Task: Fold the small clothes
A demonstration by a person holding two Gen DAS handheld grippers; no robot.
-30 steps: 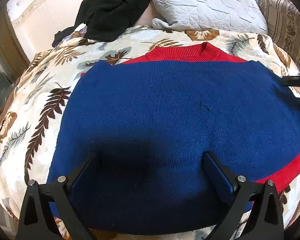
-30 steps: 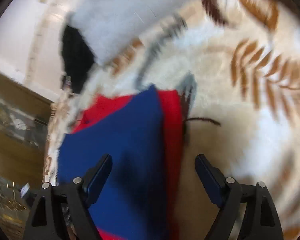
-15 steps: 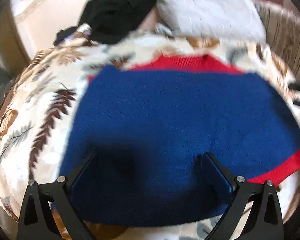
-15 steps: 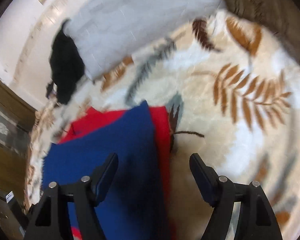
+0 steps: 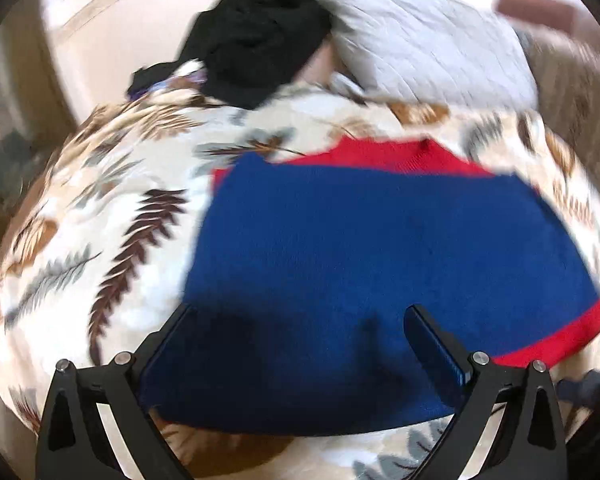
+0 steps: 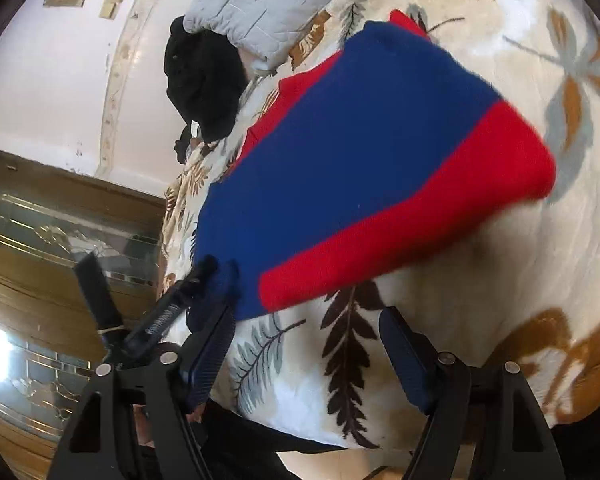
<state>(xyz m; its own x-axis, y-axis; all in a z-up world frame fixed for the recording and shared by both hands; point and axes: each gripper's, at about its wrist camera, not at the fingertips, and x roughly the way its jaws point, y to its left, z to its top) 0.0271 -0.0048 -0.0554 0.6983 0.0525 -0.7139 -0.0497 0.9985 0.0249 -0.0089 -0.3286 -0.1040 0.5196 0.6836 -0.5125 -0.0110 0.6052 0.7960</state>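
A folded blue and red knit sweater [image 5: 364, 248] lies flat on a leaf-patterned blanket [image 5: 112, 208]. My left gripper [image 5: 296, 344] is open and empty, held over the sweater's near edge. In the right wrist view the sweater [image 6: 364, 152] lies ahead, its red band toward me. My right gripper [image 6: 306, 354] is open and empty over the blanket [image 6: 480, 320], just short of the sweater's near corner. The left gripper [image 6: 168, 312] shows in the right wrist view at the left.
A grey quilted pillow [image 5: 424, 44] and a heap of black clothes [image 5: 256, 36] lie at the far end of the bed. A white wall [image 6: 60, 72] and a wooden glass-panelled door [image 6: 40, 248] stand to the left in the right wrist view.
Both grippers have pulled back from the sweater toward its near edge. The right gripper has swung round from the far right corner to the near right corner. Both stay open.
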